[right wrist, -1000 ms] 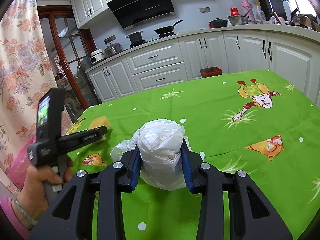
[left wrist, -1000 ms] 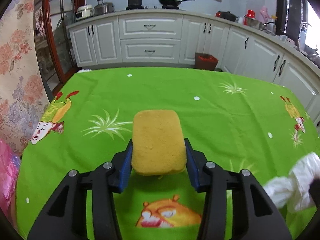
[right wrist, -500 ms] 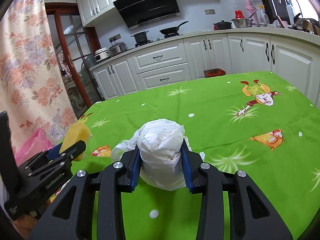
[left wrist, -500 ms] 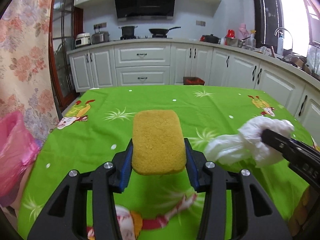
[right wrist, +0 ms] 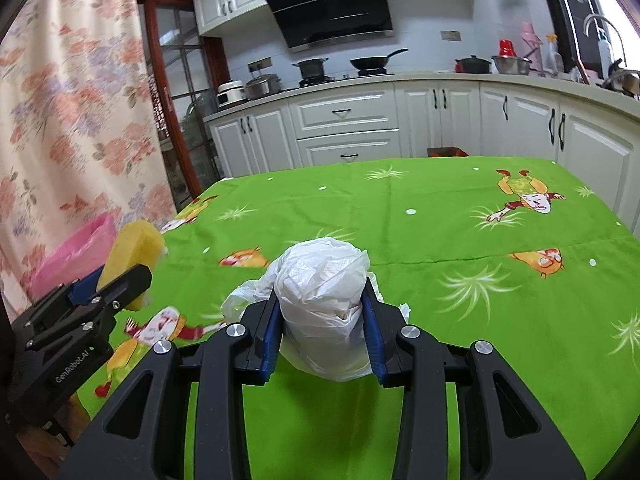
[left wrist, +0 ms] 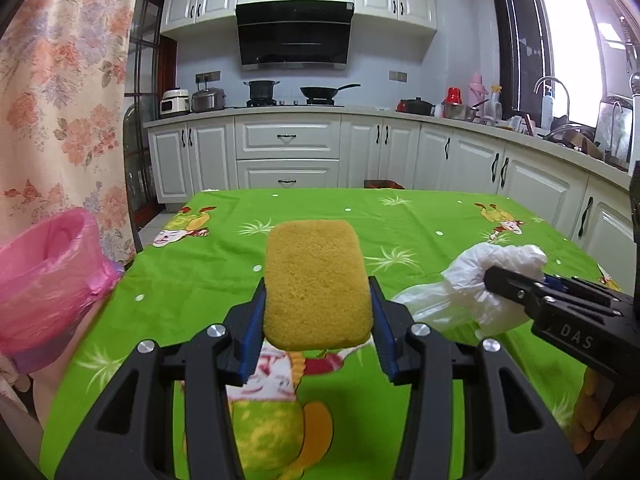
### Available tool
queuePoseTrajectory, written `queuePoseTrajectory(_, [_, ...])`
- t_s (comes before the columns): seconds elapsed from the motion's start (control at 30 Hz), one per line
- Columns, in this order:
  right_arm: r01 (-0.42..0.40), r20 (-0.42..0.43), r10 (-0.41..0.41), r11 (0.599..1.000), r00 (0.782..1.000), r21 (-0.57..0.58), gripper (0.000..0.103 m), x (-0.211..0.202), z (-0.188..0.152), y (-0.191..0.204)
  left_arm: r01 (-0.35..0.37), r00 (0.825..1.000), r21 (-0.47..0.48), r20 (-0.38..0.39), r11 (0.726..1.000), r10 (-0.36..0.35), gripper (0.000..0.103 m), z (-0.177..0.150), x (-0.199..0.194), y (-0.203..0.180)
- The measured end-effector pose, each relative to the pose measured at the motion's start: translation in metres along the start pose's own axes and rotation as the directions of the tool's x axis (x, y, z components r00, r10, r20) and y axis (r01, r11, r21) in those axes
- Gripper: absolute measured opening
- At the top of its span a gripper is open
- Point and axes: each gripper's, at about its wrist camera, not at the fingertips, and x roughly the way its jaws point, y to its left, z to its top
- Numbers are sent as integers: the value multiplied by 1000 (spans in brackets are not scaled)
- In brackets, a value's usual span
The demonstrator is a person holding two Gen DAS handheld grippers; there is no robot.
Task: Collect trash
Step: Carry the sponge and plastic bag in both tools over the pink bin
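Note:
My left gripper (left wrist: 318, 320) is shut on a yellow sponge (left wrist: 316, 284) and holds it above the green tablecloth (left wrist: 420, 216). My right gripper (right wrist: 322, 320) is shut on a crumpled white plastic bag (right wrist: 324, 280), also held above the cloth. In the left wrist view the bag (left wrist: 476, 280) and right gripper show at the right. In the right wrist view the sponge (right wrist: 134, 252) and left gripper show at the left. A bin lined with a pink bag (left wrist: 48, 276) stands beside the table's left edge; it also shows in the right wrist view (right wrist: 76, 256).
A floral curtain (left wrist: 60, 100) hangs at the left behind the bin. White kitchen cabinets (left wrist: 288, 152) and a counter run along the back and right. A small dark bin (right wrist: 446, 152) sits on the floor past the table's far edge.
Both grippers have risen and drawn back toward the table's near left, still holding the sponge and the bag. The pink-lined bin has come further into view at the left.

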Motion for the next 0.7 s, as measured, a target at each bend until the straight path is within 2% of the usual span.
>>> queuePoseTrajectory(0.33, [-62, -18, 61, 995, 998, -84, 36, -15, -15, 40, -27, 1000, -7, 11, 1000, 27, 45, -23, -38, 21])
queuePoseTrajectory(0.7, [-124, -21, 122, 983, 992, -138, 36, -20, -18, 79, -77, 996, -34, 40, 996, 78, 46, -26, -63, 51])
